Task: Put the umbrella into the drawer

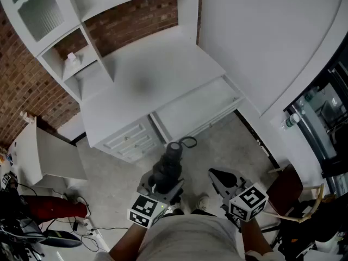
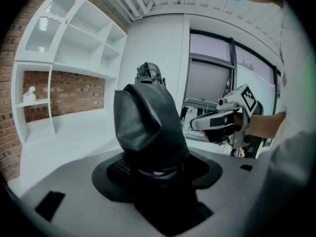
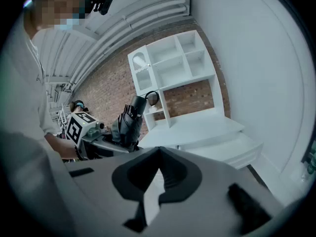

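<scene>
A black folded umbrella [image 1: 167, 167] stands upright in my left gripper [image 1: 163, 185], which is shut on its lower part; its wrist strap loops out near the top. In the left gripper view the umbrella [image 2: 148, 127] fills the space between the jaws. My right gripper [image 1: 218, 176] hangs beside it to the right, shut with nothing in it; its tips [image 3: 159, 151] meet. The white drawer [image 1: 217, 118] of the desk stands pulled open ahead of both grippers and looks bare inside. From the right gripper view the umbrella [image 3: 129, 120] and the drawer [image 3: 232, 149] both show.
The white desk [image 1: 147, 75] has shelves at its left with a small white bottle [image 1: 72, 58], and a stack of small shut drawers [image 1: 130, 140] beside the open one. A brick wall is behind. Cables and a red object [image 1: 49, 205] lie lower left; a chair [image 1: 288, 189] stands right.
</scene>
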`<state>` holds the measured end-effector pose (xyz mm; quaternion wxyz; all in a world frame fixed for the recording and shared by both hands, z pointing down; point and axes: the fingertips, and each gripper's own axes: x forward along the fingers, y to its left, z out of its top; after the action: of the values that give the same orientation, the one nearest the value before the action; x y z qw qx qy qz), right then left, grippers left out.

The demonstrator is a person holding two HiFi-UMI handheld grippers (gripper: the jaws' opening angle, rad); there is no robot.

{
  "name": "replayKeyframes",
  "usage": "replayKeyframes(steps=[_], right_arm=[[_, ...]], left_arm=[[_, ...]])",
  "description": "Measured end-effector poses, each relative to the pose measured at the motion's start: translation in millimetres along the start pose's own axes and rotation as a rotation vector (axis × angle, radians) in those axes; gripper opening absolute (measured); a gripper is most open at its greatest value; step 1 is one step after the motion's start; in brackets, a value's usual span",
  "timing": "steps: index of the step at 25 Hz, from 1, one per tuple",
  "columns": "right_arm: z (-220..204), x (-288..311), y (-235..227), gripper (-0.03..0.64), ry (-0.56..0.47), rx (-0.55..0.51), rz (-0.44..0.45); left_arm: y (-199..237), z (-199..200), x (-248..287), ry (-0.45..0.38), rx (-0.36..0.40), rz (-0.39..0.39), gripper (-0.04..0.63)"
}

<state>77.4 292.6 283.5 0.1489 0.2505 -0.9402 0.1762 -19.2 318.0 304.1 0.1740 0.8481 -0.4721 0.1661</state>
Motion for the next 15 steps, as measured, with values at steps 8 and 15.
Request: replayKeyframes(steps=[8,15], right_arm=[[2,-1,9,0.028,0.008,-0.013,-0.002],[1,-1,15,0.026,-0.001,-0.001,0.006]], left_arm=[[-1,2,-9,0.004,0.004,-0.016,0.282],[-6,6,-4,-0.020,0.012,-0.027,0.282]])
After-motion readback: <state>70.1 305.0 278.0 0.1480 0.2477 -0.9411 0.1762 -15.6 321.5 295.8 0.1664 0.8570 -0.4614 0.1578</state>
